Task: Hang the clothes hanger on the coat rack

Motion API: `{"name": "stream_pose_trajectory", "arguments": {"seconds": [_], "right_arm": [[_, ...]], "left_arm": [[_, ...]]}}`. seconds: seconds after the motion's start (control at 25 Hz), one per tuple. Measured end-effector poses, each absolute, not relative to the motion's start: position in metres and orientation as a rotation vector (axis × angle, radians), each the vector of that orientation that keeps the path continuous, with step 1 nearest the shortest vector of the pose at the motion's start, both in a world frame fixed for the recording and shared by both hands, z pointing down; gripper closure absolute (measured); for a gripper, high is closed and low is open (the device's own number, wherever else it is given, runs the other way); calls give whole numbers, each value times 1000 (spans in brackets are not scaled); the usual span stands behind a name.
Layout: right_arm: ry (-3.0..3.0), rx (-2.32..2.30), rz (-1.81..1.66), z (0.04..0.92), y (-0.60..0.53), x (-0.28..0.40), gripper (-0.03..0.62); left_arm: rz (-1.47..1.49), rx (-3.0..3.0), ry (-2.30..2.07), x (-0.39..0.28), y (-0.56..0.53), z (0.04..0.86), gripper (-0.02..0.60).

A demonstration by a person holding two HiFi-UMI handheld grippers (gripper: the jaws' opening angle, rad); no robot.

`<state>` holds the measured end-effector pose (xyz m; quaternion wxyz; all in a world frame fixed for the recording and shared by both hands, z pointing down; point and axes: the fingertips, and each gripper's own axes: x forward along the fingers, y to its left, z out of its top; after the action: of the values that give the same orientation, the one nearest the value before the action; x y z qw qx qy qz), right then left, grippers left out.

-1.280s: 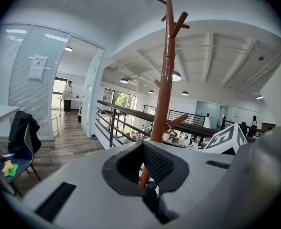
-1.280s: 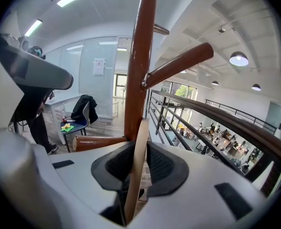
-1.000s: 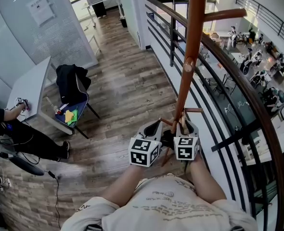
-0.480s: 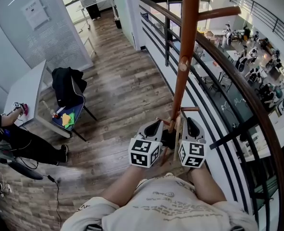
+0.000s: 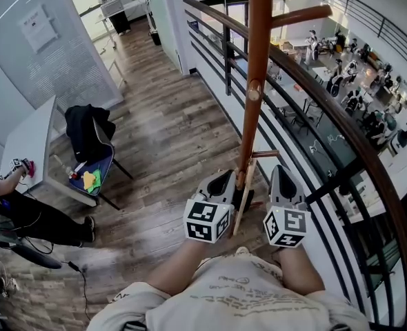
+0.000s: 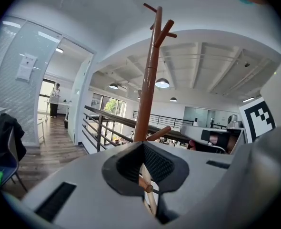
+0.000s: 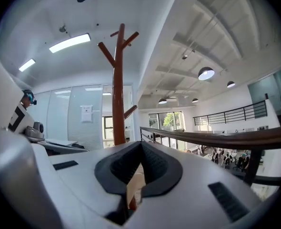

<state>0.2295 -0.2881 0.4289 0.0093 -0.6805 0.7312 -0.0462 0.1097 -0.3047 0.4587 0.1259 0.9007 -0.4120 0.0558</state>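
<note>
left gripper (image 5: 225, 178) (image 6: 147, 175): clamped on the clothes hanger (image 5: 241, 200) (image 6: 145, 185).
clothes hanger: slanted between both grippers, low beside the pole.
right gripper (image 5: 281, 175) (image 7: 138, 175): jaws just closed together; the pale wood in their slit is possibly ungripped.
coat rack (image 5: 256, 61) (image 6: 150, 80) (image 7: 118, 89): upright by the railing (image 5: 341, 131).
</note>
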Motion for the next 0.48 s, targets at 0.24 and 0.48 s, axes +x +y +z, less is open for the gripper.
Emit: {"name": "stream_pose_trajectory", "arguments": {"seconds": [0.24, 0.48], "right_arm": [[2289, -2173, -176, 439, -281, 230, 592], [2293, -2204, -203, 449, -277, 222, 592]], "left_arm": [[169, 2632, -1178, 111, -305, 459, 578], [152, 2629, -1151, 106, -302, 464, 578]]}}
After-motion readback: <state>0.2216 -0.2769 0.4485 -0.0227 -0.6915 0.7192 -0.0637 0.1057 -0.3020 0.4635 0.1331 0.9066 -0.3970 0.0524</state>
